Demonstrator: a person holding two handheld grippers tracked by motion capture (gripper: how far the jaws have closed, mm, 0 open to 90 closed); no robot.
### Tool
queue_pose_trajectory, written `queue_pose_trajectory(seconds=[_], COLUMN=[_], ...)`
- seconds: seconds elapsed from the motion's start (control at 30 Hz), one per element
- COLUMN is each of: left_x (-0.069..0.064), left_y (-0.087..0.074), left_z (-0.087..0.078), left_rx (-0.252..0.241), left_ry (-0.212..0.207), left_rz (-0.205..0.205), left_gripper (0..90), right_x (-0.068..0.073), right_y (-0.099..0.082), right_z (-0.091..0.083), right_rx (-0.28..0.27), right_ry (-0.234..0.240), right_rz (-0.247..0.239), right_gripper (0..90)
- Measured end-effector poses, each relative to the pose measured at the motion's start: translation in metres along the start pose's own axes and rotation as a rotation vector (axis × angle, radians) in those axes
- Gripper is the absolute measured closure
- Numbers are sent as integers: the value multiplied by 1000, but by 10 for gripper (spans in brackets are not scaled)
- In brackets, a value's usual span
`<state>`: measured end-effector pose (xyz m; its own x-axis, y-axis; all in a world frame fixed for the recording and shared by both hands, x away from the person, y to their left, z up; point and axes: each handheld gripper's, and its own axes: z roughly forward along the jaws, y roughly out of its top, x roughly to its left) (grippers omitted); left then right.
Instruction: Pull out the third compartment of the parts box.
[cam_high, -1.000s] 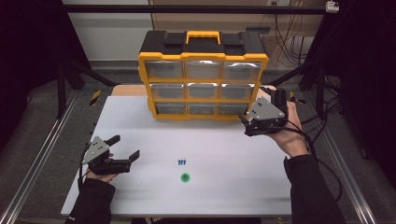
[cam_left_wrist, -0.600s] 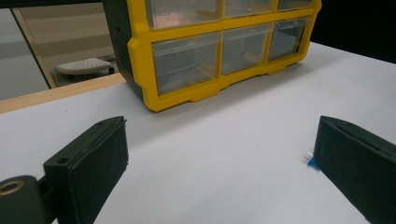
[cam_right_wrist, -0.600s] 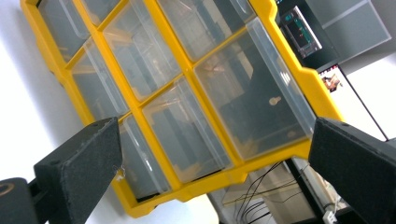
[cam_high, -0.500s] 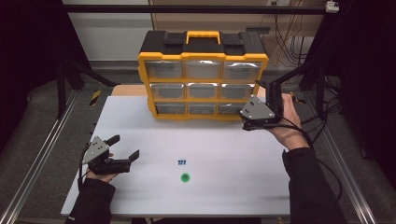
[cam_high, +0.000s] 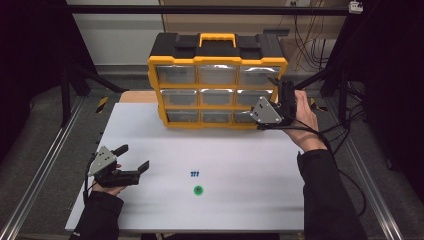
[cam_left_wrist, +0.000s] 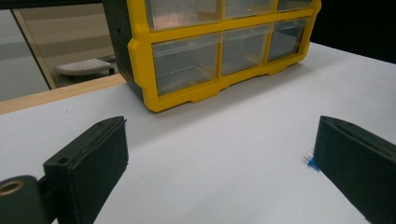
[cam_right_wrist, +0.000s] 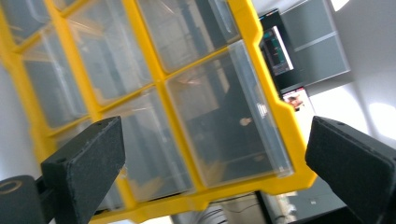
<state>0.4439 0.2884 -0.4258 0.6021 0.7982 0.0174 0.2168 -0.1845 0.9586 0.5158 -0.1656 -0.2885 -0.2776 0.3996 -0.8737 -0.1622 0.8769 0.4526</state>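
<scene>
A yellow and black drawer cabinet (cam_high: 217, 85) with clear drawers stands at the back of the white table (cam_high: 150, 130). My right gripper (cam_high: 282, 94) is open and raised, tilted, close to the cabinet's right column. In the right gripper view its jaws (cam_right_wrist: 215, 158) frame a clear drawer (cam_right_wrist: 224, 121) with nothing between them. My left gripper (cam_high: 134, 157) rests open near the table's front left. A few small blue parts (cam_high: 194, 174) lie right of it and show beside its right jaw (cam_left_wrist: 310, 159). The cabinet (cam_left_wrist: 187, 65) is farther off.
A green dot (cam_high: 198, 190) marks the table just in front of the blue parts. Black frame posts and metal rails (cam_high: 45, 165) flank the table. Cables (cam_high: 345, 135) trail at the right.
The right gripper has risen and moved left, closer to the cabinet's right-hand drawers. The left gripper has stayed where it was.
</scene>
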Motion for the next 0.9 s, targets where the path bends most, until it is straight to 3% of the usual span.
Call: queue_pose_trajectory(seconds=[0.23, 0.37, 0.47, 0.5, 0.6, 0.9], left_x=[0, 1, 0, 0, 0, 0], left_y=[0, 0, -1, -1, -1, -1], left_z=[0, 0, 1, 1, 0, 1], left_rx=[0, 2, 4, 3, 2, 4], left_ry=[0, 1, 0, 0, 0, 0], left_rz=[-3, -1, 0, 0, 0, 1], left_gripper=[24, 24, 24, 24, 24, 24], right_x=[-2, -2, 0, 1, 2, 3], right_y=[-1, -1, -1, -2, -2, -1], right_z=[13, 22, 26, 30, 34, 47], right_rx=[22, 5, 6, 9, 11, 26], right_ry=[-27, -57, -64, -71, -75, -114], right_rz=[-48, -94, -103, -129, -136, -206], right_gripper=[66, 87, 92, 97, 103, 191])
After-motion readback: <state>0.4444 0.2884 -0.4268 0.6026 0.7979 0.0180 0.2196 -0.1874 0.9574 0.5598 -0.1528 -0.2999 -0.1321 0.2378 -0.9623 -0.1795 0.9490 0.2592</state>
